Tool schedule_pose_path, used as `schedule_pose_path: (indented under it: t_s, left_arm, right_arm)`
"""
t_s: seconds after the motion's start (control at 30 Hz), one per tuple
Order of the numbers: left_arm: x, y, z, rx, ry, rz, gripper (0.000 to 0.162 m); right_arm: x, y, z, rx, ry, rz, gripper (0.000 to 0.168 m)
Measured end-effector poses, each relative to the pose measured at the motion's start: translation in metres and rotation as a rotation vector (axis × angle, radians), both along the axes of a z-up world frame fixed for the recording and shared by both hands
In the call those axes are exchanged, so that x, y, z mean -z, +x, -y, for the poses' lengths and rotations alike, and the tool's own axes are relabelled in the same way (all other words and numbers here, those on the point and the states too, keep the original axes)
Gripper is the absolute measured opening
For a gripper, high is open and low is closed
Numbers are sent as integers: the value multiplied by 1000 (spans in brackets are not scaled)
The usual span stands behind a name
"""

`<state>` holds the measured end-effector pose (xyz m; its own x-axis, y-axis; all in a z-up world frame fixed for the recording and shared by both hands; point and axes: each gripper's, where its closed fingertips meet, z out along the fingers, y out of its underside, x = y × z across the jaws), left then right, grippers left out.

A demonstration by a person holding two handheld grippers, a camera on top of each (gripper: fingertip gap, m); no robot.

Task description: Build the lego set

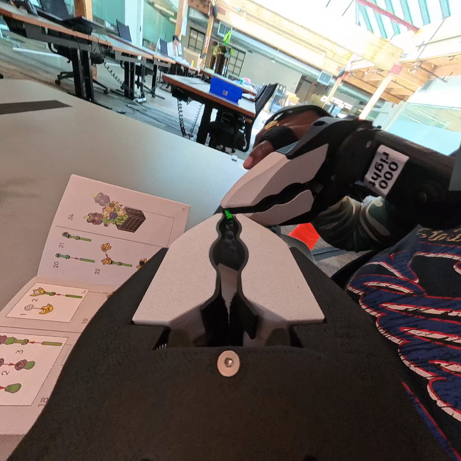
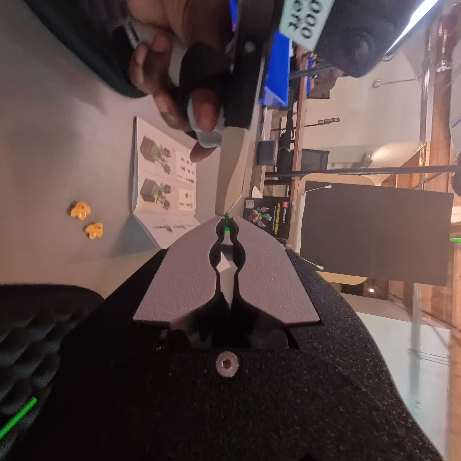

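A small green stem piece (image 1: 227,216) is pinched between the tips of both grippers, above the table edge. My left gripper (image 1: 227,220) is shut on its near end. My right gripper (image 1: 225,208) comes in from the right and is shut on its far end. In the right wrist view the green piece (image 2: 227,220) sits in the tips of my right gripper (image 2: 226,222), and a finger (image 2: 230,174) of the left gripper meets it from above. Two yellow flower pieces (image 2: 80,210) (image 2: 94,230) lie on the table. I cannot tell whether the green part is one piece or two.
The open instruction booklet (image 1: 112,224) lies on the grey table (image 1: 99,149) to the left; it also shows in the right wrist view (image 2: 164,174). The black set box (image 2: 267,217) stands behind the tips. A long green stem (image 2: 17,421) shows at the lower left. A person's hands hold both grippers. Left and right tips are no more than a few centimetres apart.
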<state>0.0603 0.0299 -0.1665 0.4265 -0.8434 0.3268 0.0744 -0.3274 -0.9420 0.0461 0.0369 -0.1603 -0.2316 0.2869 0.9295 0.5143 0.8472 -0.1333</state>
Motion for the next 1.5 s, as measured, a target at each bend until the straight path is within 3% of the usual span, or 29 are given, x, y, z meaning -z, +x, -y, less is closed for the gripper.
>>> schedule_pose_path:
  t_s: [0.1,0.2,0.3,0.37,0.6,0.8,0.87,0.97,1.07,1.13,1.3,1.5]
  left_arm:
    - [-13,-6,4,16,39,105,5]
    - [-33,-11,11,63,44,303,5]
    - [-40,-19,10,49,53,409,4]
    - [-43,-22,12,57,54,461,4]
    - [-52,-33,13,47,77,582,4]
    - [-48,-30,14,31,105,516,4]
    - [-41,-30,11,5,126,410,5]
    - [-25,-38,-2,-138,252,40,26]
    - [-24,-44,-10,-262,444,-322,28]
    - [-29,-40,-13,-309,548,-461,28]
    - [-39,-35,-17,-376,665,-540,7]
    - [-37,-36,-17,-395,712,-587,6]
  right_arm:
    - [-12,-4,7,-49,-366,-195,4]
    - [-32,-8,15,-162,-1003,-449,5]
    - [-58,-8,28,-405,-1635,-611,17]
    - [-62,-8,20,-443,-1791,-706,17]
    - [-46,-25,15,-370,-1885,-787,12]
    - [-49,-25,15,-385,-1851,-769,5]
    - [-46,-25,13,-340,-1770,-737,5]
    - [-41,-23,6,-192,-1520,-666,5]
    - [-42,-25,3,-89,-1260,-609,5]
    - [-44,-28,5,-65,-1149,-596,5]
    - [-50,-32,7,-41,-1037,-612,5]
    - [-48,-33,7,-24,-1016,-609,5]
